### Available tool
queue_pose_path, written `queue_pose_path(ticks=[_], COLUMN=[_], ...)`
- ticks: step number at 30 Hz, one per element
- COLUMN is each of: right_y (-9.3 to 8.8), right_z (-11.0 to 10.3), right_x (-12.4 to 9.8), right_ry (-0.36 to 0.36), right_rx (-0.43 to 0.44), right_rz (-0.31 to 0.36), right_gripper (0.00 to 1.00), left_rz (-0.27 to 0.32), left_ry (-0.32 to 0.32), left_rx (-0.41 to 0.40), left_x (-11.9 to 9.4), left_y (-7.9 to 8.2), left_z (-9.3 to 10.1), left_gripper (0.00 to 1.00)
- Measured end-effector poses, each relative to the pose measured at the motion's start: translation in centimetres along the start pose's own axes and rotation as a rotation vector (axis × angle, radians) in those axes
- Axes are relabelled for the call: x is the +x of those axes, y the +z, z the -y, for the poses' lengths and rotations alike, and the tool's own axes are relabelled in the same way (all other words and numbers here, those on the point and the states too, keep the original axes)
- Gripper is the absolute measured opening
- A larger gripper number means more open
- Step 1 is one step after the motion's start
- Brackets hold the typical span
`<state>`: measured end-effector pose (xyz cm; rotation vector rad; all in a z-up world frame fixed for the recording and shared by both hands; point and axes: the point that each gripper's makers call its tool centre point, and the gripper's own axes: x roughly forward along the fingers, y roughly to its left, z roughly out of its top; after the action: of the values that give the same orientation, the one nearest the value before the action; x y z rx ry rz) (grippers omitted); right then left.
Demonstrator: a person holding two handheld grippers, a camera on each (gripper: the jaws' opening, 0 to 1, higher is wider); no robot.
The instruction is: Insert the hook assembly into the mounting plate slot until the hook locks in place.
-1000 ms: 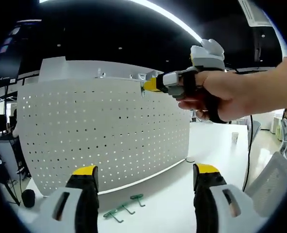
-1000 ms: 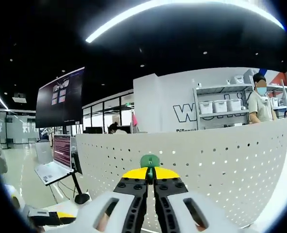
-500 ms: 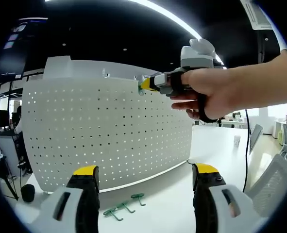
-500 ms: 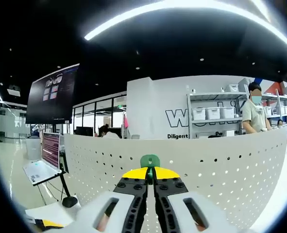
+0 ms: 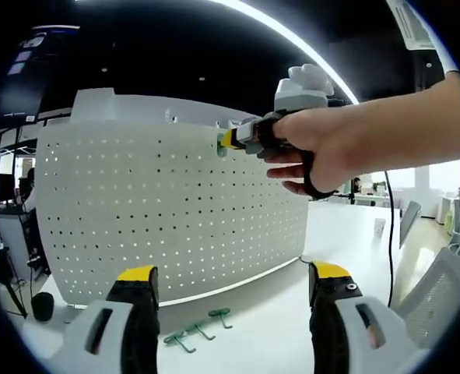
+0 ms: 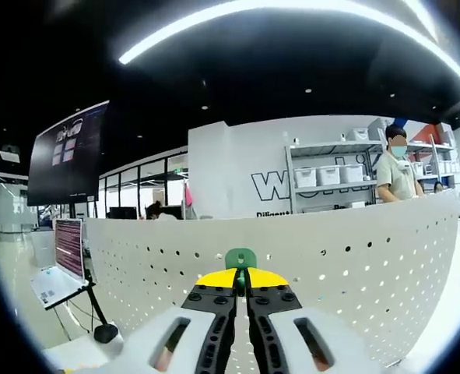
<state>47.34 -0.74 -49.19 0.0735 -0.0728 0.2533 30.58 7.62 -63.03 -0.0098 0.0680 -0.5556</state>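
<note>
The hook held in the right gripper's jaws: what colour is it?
The hook is green, clearest in the right gripper view.

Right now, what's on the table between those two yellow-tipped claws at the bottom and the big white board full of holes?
In the left gripper view, a few green hooks lie on the table between the left gripper and the pegboard.

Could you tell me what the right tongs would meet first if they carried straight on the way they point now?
Most likely the white perforated pegboard panel near its top edge: the right tongs, shut on a green hook, point at it. Depth is unclear.
</note>
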Motion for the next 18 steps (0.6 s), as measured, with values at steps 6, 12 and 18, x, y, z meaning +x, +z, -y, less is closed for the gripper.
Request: queue_pose_path(ticks=[6,12,18], right_y=[0.2,0.1,-0.1], right_z=[-0.7,-1.4,-2.0], right_x=[0.6,1.3,2.0], right_ry=[-0.003,0.009,0.015], right_rx=[-0.002,-0.008,-0.007], right_rz=[0.017,0.020,0.018], right_gripper=[0.02,0.02,0.02], left_rz=[-0.002,-0.002,-0.009], left_ry=[0.006,0.008,0.006], left_rx=[-0.007,-0.016,-0.020], left_x=[-0.1,-0.2,-0.2], left_y=[-0.2,-0.4,-0.7], left_z=[-0.2,-0.3,-0.2], left_gripper=[0.80,0.80,0.80])
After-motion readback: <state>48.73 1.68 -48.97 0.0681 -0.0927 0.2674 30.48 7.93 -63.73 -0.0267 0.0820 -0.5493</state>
